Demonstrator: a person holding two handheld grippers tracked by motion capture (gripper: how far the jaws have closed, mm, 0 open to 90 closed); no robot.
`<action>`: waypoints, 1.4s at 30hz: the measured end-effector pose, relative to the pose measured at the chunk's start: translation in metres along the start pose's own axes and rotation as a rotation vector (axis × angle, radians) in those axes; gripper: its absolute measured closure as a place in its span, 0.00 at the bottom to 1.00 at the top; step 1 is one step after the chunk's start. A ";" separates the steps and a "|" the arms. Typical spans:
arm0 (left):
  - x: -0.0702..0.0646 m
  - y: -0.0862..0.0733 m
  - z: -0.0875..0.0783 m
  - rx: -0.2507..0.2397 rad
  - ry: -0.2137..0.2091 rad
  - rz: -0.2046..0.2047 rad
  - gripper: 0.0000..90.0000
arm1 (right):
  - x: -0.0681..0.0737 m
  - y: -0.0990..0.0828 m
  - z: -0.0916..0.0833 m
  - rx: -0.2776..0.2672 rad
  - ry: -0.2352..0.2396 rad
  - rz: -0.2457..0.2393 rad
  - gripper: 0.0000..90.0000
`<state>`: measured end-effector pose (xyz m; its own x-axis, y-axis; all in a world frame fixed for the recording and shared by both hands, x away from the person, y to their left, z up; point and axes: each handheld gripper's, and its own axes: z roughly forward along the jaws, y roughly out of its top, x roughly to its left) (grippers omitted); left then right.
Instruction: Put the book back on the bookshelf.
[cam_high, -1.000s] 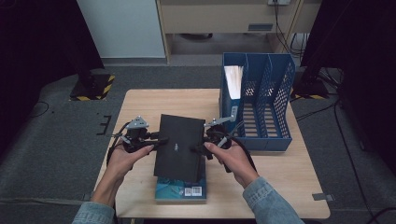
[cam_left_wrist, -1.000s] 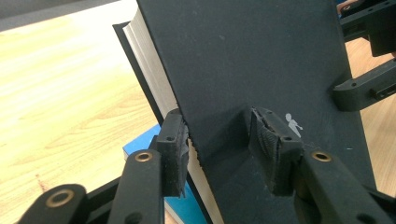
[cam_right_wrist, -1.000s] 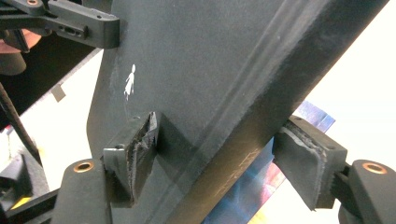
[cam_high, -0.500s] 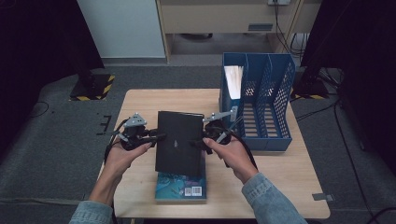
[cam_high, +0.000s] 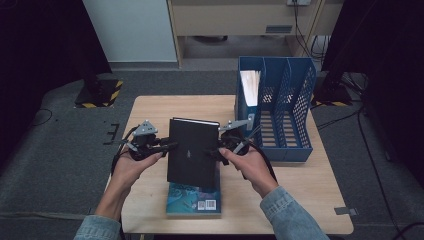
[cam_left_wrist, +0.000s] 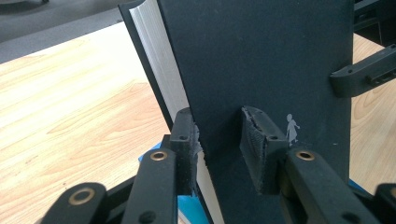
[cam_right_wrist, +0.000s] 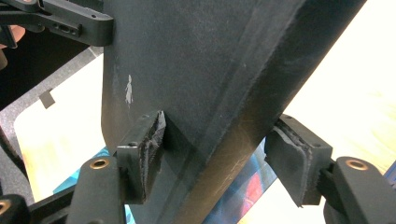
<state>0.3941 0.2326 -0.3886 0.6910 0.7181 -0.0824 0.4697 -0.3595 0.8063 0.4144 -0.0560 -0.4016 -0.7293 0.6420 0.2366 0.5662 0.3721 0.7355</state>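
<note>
A black hardcover book (cam_high: 192, 152) hangs tilted over the table (cam_high: 150, 110), gripped from both sides. My left gripper (cam_high: 172, 146) holds its left edge. In the left gripper view its pads (cam_left_wrist: 254, 140) press on the cover and the page side of the black book (cam_left_wrist: 261, 56). My right gripper (cam_high: 216, 150) holds the spine side, and in the right gripper view its pads (cam_right_wrist: 144, 144) clamp the black book (cam_right_wrist: 187, 56). Both grippers' jaws have just been closing with the book between them. A teal book (cam_high: 194, 200) lies flat under it.
A blue mesh file organizer (cam_high: 280, 115) stands at the table's right, with white papers (cam_high: 250, 85) in its left slot. Bare wood lies to the left and front right. The person's forearms come in from the front edge.
The black book has moved slightly away from the person, uncovering more of the teal book. Both hands stayed nearly in place.
</note>
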 end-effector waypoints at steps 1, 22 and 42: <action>-0.001 -0.001 -0.001 -0.004 -0.001 0.003 0.75 | 0.000 0.000 0.000 -0.002 0.000 -0.001 0.42; 0.009 0.011 0.002 0.026 0.003 0.007 0.78 | -0.007 0.009 0.001 -0.005 -0.003 -0.015 0.44; 0.032 0.036 0.021 0.038 0.013 0.022 0.78 | -0.027 0.037 0.011 -0.005 -0.039 -0.002 0.44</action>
<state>0.4442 0.2299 -0.3746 0.6943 0.7174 -0.0574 0.4756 -0.3975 0.7847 0.4592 -0.0524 -0.3875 -0.7150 0.6667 0.2105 0.5627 0.3701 0.7392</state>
